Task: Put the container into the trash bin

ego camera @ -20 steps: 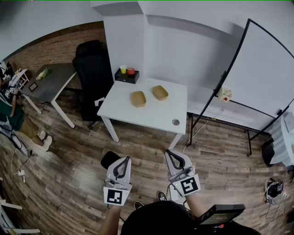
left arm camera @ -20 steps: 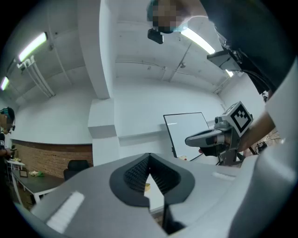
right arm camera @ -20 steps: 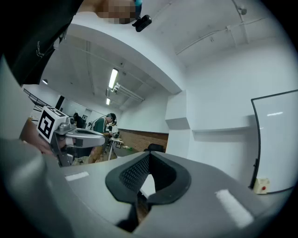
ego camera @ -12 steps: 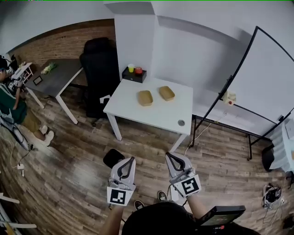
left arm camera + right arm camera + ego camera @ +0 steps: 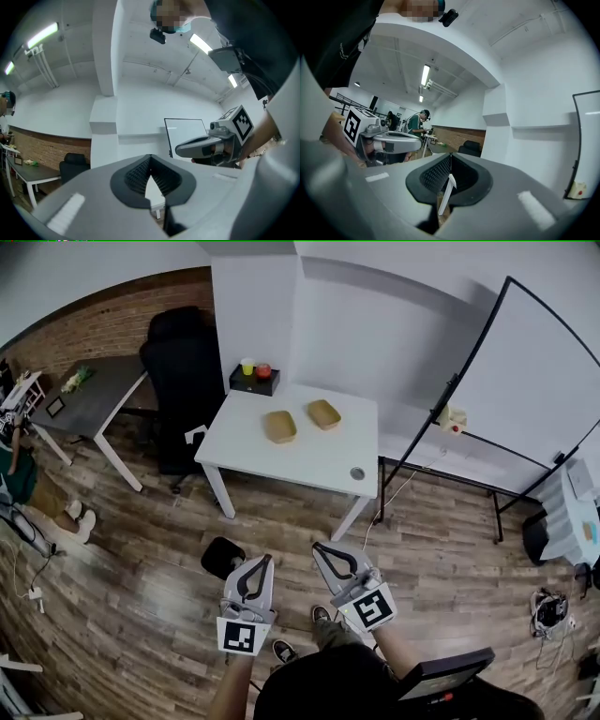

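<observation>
Left gripper [image 5: 264, 562]: I see its grey jaws pressed together, nothing between them.
Right gripper [image 5: 320, 548]: my grey jaws are likewise closed tip to tip and empty, beside the left.
Task items: two shallow tan containers [image 5: 279, 426] lie side by side on the white rectangular table [image 5: 309, 460], well ahead.
Bin: black round bin [image 5: 222, 557] stands on the wood-plank floor [image 5: 141, 559], near my left jaws.

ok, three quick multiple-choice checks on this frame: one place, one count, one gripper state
1. Where are the brown containers? A) on the white table B) on the floor C) on the grey desk
2. How many brown containers? A) one B) two C) four
3. The right gripper is: A) shut on a container B) wide open C) shut, empty
Key: 1 A, both sit on the tabletop; 2 B, two lie side by side; 3 C, its jaws meet with nothing between.
</observation>
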Demonstrator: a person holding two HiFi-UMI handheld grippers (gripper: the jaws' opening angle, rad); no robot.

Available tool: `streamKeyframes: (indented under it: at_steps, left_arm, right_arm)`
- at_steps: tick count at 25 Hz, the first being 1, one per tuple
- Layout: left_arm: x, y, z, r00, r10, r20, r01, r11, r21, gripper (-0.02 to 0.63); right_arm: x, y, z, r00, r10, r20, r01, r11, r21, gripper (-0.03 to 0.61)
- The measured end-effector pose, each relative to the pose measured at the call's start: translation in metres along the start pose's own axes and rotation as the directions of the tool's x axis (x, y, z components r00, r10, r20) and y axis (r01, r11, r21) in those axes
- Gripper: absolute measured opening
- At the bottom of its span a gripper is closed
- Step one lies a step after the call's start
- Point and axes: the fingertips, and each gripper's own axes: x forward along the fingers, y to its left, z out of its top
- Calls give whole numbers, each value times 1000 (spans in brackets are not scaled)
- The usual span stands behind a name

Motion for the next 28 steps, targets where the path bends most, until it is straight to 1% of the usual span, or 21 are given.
streamKeyframes:
  at_steps: [5, 9, 14, 17, 21, 24, 28]
  left_arm:
    - [39, -6, -9, 1000, -6, -14, 7, 1000, 14, -5]
    - [80, -4, -12, 1000, 3, -16, -3, 1000, 17, -5]
    - [127, -7, -21, 998, 18, -52, -17, 1000, 23, -5]
    - [155, -12, -29, 997, 26, -77, -25, 1000, 16, -5]
    - [179, -14, -38, 994, 53, -93, -52, 999, 13, -5]
    - [194, -7, -45, 992, 85, -93, -86, 996, -11, -5]
    - [211, 9, -55, 990, 90, -106, -92, 996, -11, -5]
  right_arm:
    - [10, -32, -13, 1000, 3, 18, -3, 1000, 23, 20]
    - [25, -73, -25, 999, 14, 38, -15, 999, 33, 25]
    - [36, -129, -44, 999, 21, 41, -24, 997, 77, 29]
    - [42, -158, -59, 999, 40, 32, -43, 994, 96, 29]
    - [50, -185, -75, 998, 69, 15, -70, 992, 108, 31]
    - [62, -201, -87, 996, 85, -5, -84, 990, 110, 29]
    - [84, -214, -97, 995, 100, -28, -96, 989, 111, 31]
